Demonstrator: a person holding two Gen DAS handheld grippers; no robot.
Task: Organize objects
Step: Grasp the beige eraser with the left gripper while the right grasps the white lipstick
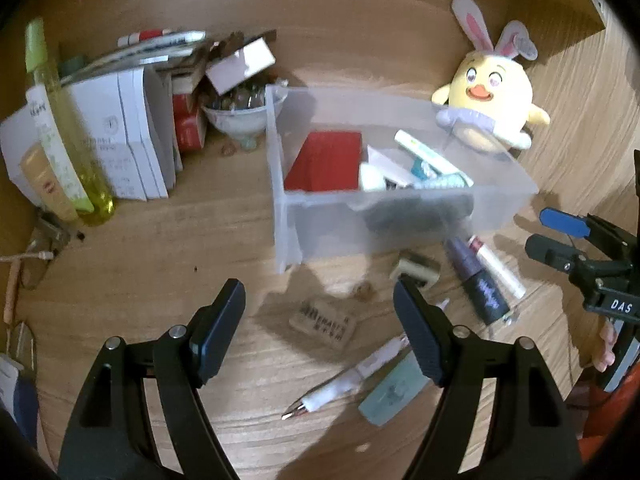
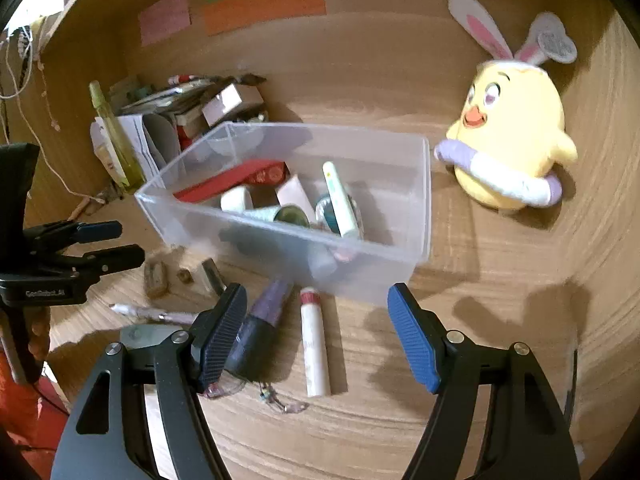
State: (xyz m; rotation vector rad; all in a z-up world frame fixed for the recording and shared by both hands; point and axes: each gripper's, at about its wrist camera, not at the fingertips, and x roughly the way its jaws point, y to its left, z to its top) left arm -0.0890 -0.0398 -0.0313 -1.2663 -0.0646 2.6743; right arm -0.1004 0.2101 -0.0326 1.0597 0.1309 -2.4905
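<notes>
A clear plastic bin (image 1: 400,216) (image 2: 280,240) stands on the wooden desk and holds a red box (image 1: 324,160), tubes and small cosmetics. My left gripper (image 1: 316,304) hangs open over a small wooden stamp block (image 1: 322,322); a white pen (image 1: 348,378) and a pale green card (image 1: 394,390) lie just in front of it. My right gripper (image 2: 318,300) is open above a white tube (image 2: 314,348), with a purple bottle (image 2: 260,324) beside its left finger. Nothing is held by either gripper. Each shows in the other's view: right gripper (image 1: 544,232), left gripper (image 2: 124,244).
A yellow chick plush with bunny ears (image 1: 492,104) (image 2: 512,144) sits right of the bin. At the back left are white boxes (image 1: 120,136), a yellow-green bottle (image 1: 68,128) and a bowl of trinkets (image 1: 240,112). Coloured sticky notes (image 2: 264,4) hang on the back panel.
</notes>
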